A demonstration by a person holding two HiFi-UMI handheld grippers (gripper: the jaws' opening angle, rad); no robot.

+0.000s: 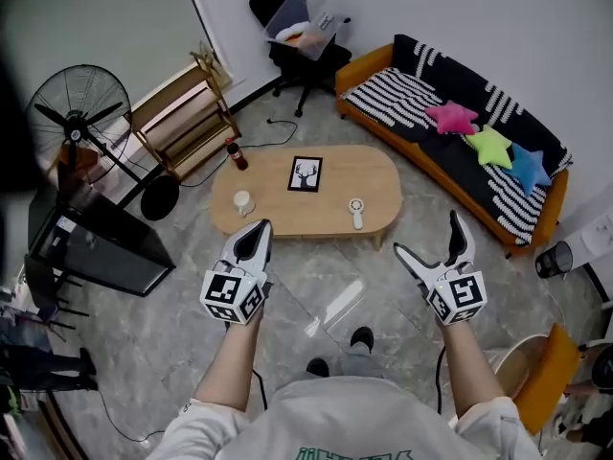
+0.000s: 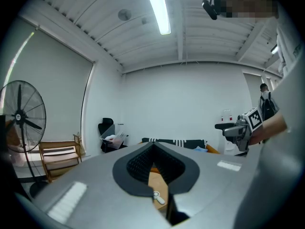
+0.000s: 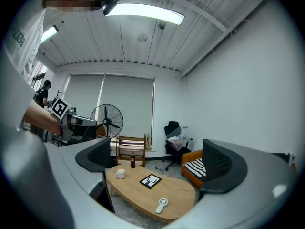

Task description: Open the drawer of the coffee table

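Note:
The oval wooden coffee table (image 1: pixel 287 214) stands on the marble floor ahead of me, a good step away from both grippers. Its drawer front does not show in any view. My left gripper (image 1: pixel 257 230) is held in the air before the table's near left edge, jaws shut on nothing. To the right, my right gripper (image 1: pixel 426 233) hangs with its jaws wide open and empty. In the right gripper view the table (image 3: pixel 178 192) lies between the open pads (image 3: pixel 95 159). In the left gripper view only a sliver of the table (image 2: pixel 157 182) shows below the closed pads (image 2: pixel 143 163).
On the table are a white mug (image 1: pixel 242 202), a framed deer picture (image 1: pixel 306 173), a white hand-held fan (image 1: pixel 356 213) and a cola bottle (image 1: pixel 236 154). An orange sofa (image 1: pixel 460 132) is at right, an office chair (image 1: pixel 302 41) behind, a standing fan (image 1: pixel 79 113) and wooden rack (image 1: pixel 182 113) at left.

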